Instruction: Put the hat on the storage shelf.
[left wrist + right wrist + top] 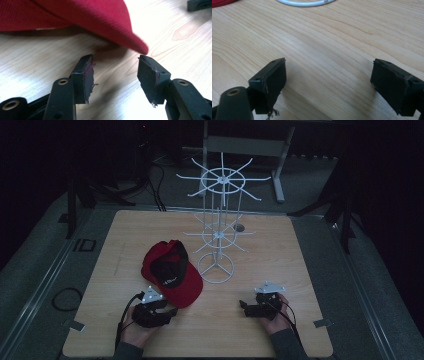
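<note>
Both tongs, left (167, 306) and right (243, 306), rest low, jaws apart.

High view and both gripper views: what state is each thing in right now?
Red cap: lying on the table, not hung, not gripped.
White wire rack: upright, hooks bare.
Left gripper: open, brim tip just ahead of its fingers.
Right gripper: open, nothing between its fingers.

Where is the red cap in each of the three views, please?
High view: the red cap lies left of centre on the table, in front of the left gripper.
Left gripper view: its brim fills the top, the edge reaching just above the open jaws.
Right gripper view: a red sliver at the top left corner.
Shared landmark: the white rack's base ring, beside the cap, at the top edge of the right gripper view.
</note>
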`<state>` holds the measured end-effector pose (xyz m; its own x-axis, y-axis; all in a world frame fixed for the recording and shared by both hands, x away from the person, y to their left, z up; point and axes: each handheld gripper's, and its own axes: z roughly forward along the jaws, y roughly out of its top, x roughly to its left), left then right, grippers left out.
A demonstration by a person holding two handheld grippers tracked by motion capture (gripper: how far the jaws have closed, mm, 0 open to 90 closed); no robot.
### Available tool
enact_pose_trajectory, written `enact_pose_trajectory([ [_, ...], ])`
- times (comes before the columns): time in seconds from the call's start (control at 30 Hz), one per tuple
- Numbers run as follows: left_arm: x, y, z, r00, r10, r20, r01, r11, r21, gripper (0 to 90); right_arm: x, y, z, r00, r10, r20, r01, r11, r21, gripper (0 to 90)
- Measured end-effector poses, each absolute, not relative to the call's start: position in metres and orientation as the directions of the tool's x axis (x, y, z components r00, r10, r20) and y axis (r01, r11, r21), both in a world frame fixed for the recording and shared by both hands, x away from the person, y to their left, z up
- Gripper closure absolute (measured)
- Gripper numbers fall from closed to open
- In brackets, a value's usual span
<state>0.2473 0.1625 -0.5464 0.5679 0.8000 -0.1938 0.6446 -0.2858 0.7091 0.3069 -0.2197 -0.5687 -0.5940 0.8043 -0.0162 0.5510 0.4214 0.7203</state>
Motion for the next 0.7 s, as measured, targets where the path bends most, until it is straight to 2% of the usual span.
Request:
enact_pose_trajectory([
  [0.13, 0.248, 0.162, -0.545, 0.571, 0.783, -0.247, 0.657, -0.255, 0.710, 45.7, 0.307, -0.220, -0.569, -0.594, 0.804, -0.016, 0.551, 0.421, 0.720, 13.0],
  [0.37, 0.252, 0.156, -0.544, 0.566, 0.780, -0.267, 0.667, -0.244, 0.704, 38.3, 0.307, -0.220, -0.569, -0.594, 0.804, -0.016, 0.551, 0.421, 0.720, 13.0],
  [0.7, 0.269, 0.147, -0.552, 0.521, 0.798, -0.304, 0.705, -0.201, 0.680, 39.5, 0.307, -0.220, -0.569, -0.595, 0.804, -0.017, 0.551, 0.422, 0.720, 13.0],
])
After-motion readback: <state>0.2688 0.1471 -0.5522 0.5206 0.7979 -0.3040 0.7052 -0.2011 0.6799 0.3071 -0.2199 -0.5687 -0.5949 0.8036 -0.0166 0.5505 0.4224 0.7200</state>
